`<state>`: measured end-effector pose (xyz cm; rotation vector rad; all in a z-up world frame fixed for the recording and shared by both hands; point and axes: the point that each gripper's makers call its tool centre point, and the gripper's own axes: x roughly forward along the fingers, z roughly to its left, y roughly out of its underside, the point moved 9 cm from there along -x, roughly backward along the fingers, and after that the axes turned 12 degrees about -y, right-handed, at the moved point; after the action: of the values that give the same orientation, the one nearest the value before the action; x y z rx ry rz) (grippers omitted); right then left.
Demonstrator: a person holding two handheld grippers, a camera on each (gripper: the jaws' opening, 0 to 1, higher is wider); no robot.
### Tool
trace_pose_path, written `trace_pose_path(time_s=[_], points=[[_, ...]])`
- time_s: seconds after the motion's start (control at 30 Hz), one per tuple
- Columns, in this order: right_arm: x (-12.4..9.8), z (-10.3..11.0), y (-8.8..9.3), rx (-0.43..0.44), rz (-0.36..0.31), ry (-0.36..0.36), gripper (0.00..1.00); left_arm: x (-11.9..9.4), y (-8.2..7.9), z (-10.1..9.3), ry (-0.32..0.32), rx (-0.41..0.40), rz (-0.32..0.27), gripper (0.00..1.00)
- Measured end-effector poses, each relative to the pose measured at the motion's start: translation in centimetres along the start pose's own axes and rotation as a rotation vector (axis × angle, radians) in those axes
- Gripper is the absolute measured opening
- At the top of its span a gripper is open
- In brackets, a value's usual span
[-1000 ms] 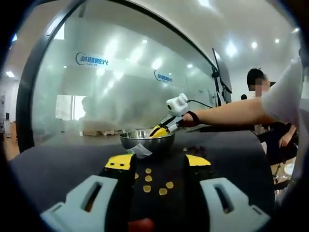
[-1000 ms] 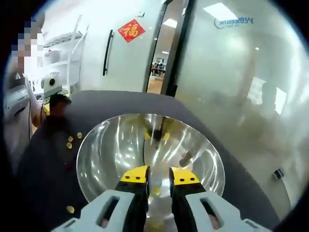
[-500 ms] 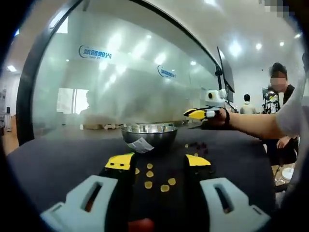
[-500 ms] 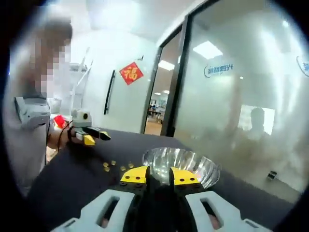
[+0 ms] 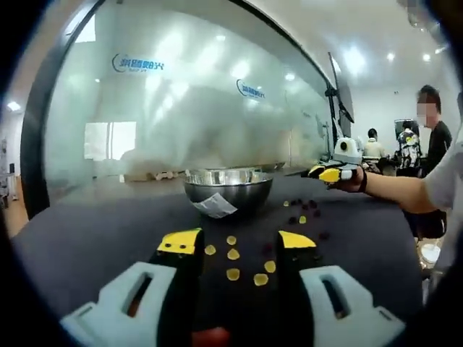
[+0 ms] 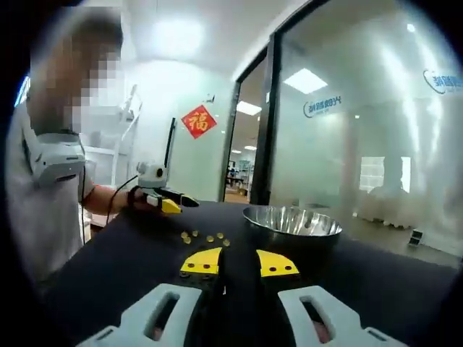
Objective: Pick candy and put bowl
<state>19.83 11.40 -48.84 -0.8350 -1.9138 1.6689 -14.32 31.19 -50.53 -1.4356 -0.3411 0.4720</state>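
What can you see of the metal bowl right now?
The bowl is round, shiny and looks like steel. It stands upright on the dark table, with a pale label stuck low on its side. Yellow candies lie on the table near it, apart from it. In the right gripper view its rim shows. Nothing grips it; its contents cannot be seen.

candies (image 5: 233, 254) on table (image 5: 87, 231) before bowl (image 5: 228, 189)
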Motion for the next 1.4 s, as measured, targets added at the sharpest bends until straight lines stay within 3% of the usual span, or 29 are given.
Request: trace_pose_path(time_s=[0.07, 0.1, 0.23, 0.3, 0.4, 0.47, 0.53, 0.6, 0.8, 1.2, 1.4], points=[[0.0, 0.2, -0.3, -0.015, 0.002, -0.003, 0.12, 1.4, 0.0, 1.2, -0.005, 0.073, 0.013, 0.34], [0.1, 0.4, -0.4, -0.018, 0.0, -0.007, 0.12, 2.0, 0.1, 1.7, -0.007, 0.075, 0.046, 0.34], [0.1, 0.5, -0.4, -0.027, 0.002, -0.008, 0.12, 4.1, 0.2, 2.4, 0.03, 0.1, 0.074, 0.3], [0.1, 0.6, -0.4, -0.027, 0.006, -0.007, 0.12, 4.9, 0.5, 2.2, 0.083, 0.148, 0.09, 0.27], [0.0, 0.5, -0.5, -0.026, -0.002, -0.008, 0.12, 5.6, 1.0, 2.2, 0.147, 0.112, 0.099, 0.26], [0.0, 0.6, -0.6, -0.023, -0.01, -0.008, 0.12, 6.1, 1.0, 2.4, 0.145, 0.122, 0.094, 0.26], [-0.1, 0.5, -0.6, -0.023, -0.014, -0.006, 0.12, 6.8, 1.2, 2.7, 0.13, 0.202, 0.134, 0.25], [-0.1, 0.5, -0.7, -0.022, -0.018, -0.005, 0.12, 7.2, 1.4, 2.4, 0.179, 0.181, 0.139, 0.25], [-0.4, 0.3, -0.8, -0.022, -0.019, 0.013, 0.12, 8.0, 2.6, 2.0, 0.238, 0.155, 0.21, 0.24], [-0.7, -0.3, -0.6, -0.007, -0.021, 0.038, 0.12, 8.6, 3.2, 1.2, 0.303, 0.146, 0.228, 0.16], [-0.9, -0.7, -0.5, 0.002, -0.022, 0.055, 0.12, 8.6, 3.4, 1.3, 0.319, 0.146, 0.231, 0.05]])
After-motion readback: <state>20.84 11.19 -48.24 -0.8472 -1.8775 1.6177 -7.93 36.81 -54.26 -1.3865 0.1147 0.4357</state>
